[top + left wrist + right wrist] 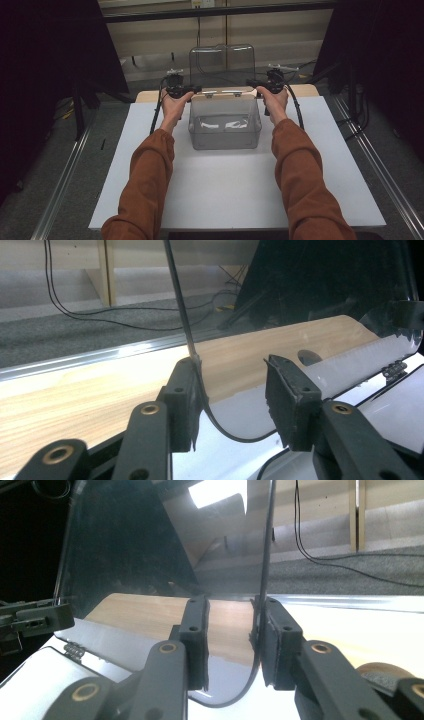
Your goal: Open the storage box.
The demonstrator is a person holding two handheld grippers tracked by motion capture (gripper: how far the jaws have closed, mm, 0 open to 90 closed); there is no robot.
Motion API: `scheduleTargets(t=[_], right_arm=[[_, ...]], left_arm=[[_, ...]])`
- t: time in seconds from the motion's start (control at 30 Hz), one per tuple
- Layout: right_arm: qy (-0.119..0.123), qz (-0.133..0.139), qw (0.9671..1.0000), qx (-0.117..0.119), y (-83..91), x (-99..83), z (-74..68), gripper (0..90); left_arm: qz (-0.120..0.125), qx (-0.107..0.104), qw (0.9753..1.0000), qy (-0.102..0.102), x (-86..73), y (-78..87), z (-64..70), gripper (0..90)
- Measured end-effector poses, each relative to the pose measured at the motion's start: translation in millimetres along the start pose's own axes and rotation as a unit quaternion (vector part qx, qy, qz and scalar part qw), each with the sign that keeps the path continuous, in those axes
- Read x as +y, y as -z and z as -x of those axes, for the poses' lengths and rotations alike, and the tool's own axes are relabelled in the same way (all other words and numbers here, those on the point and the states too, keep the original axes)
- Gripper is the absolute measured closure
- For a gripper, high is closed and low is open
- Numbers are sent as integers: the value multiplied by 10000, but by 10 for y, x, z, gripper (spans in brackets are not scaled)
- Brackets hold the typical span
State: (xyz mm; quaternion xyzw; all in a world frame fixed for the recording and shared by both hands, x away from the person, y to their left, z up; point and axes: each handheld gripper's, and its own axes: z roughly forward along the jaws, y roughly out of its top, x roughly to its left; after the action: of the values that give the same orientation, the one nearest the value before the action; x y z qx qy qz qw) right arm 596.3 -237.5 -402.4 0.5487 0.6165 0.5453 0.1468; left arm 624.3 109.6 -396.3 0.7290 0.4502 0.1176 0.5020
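both tools (197,89) (250,83) open astride upright clear lid (222,64) side edges

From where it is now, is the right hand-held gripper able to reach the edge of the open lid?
Probably yes. The right hand-held gripper is already at the clear lid, whose edge stands between its open jaws, against one of them. Nothing blocks it; closing should be enough.

Dim, murky frames with black corners, soft focus throughout.
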Motion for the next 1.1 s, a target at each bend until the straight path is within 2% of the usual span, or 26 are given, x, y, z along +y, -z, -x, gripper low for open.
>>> scheduleTargets(t=[0.2,0.43,0.53,0.63,0.73,1.0,1.03,1.1], right_arm=[[-114,-33,9999,-40,-41,-27,17,646],[-133,-71,9999,-57,-58,-38,28,636],[-141,-133,9998,-107,-70,-57,33,618],[-151,-157,9997,-129,-81,-67,36,610],[-264,-192,9994,-111,-91,-83,56,609],[-234,-204,9994,-135,-95,-84,48,597],[-251,-218,9993,-142,-95,-87,45,595],[-217,-216,9994,-170,-101,-90,39,582]], left_arm=[[-29,-6,10000,91,-13,-40,-8,519],[-116,10,9999,54,-10,-58,-3,493],[-134,55,9998,161,-22,-79,0,457],[-197,40,9997,164,-25,-76,-10,448],[-228,57,9996,160,-24,-75,-10,440],[-214,70,9996,177,-27,-79,-5,439],[-259,86,9995,135,-25,-76,-9,436],[-279,121,9994,181,-18,-78,3,428]])
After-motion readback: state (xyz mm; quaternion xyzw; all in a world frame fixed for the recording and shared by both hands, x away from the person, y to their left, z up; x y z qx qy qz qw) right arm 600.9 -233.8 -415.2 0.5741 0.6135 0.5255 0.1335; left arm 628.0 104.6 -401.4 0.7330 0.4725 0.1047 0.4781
